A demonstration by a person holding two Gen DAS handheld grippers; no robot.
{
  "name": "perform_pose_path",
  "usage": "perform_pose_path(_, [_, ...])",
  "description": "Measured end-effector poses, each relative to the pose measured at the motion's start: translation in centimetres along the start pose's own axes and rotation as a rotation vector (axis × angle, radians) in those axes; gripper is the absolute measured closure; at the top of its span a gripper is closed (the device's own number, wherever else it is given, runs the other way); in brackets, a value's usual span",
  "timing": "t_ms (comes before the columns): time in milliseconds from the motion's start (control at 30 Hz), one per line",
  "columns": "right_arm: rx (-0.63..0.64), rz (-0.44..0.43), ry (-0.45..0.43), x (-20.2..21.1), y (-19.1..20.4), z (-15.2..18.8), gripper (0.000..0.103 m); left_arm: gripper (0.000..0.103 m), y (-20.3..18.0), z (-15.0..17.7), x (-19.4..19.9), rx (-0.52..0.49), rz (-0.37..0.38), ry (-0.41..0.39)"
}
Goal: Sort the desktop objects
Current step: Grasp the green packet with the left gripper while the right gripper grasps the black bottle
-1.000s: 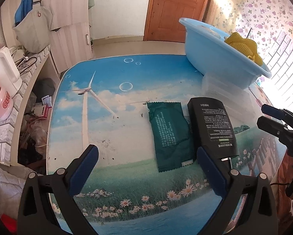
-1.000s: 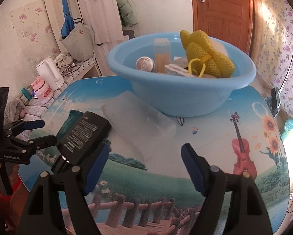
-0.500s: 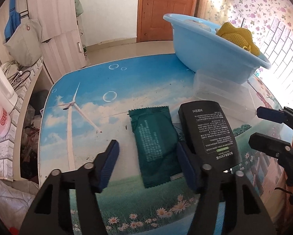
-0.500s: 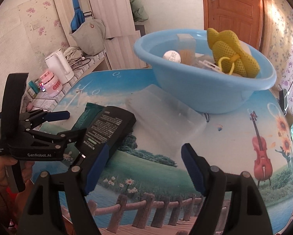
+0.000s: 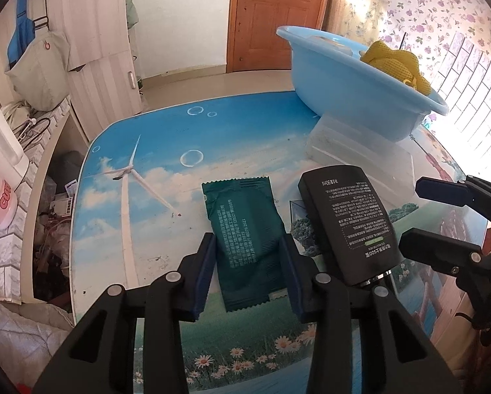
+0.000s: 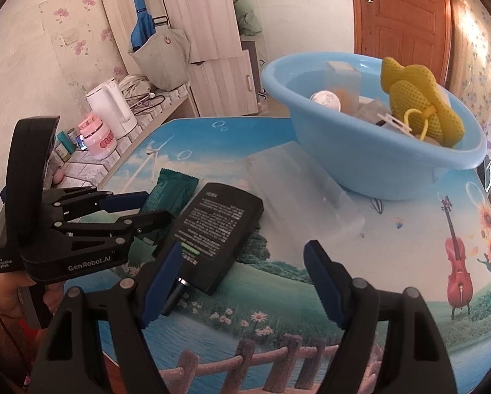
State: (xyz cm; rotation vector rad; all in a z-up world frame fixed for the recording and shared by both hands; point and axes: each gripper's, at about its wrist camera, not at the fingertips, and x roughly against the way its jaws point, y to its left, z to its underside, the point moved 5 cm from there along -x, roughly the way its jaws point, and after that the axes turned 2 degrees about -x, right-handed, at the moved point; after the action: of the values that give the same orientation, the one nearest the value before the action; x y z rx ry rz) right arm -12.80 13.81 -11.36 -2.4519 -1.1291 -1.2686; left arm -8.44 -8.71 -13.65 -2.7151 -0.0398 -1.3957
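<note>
Your left claw (image 5: 248, 269) closing around green sachet (image 5: 245, 229) at six o'clock: light, soft, crinkly; pinch mid-body. Right claw (image 6: 242, 282) spread, empty.

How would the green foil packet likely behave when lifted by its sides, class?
The green packet looks like thin crimped foil, so it probably buckles and sags. It lies flat and looks light. The left gripper is closing around it; its glossy film might slip.
</note>
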Motion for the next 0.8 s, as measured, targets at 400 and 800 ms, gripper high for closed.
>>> perform_pose_path(400, [0.023,-0.013,0.054,-2.5,2.0,0.1,0.026,0.065,0.1,0.2,0.2,-0.004,0.006,-0.001])
perform_pose_path(800, [0.030,-0.074,0.067,-2.3,2.2,-0.2,0.045,0.065,-0.6,0.4,0.4,-0.010,0.003,0.007])
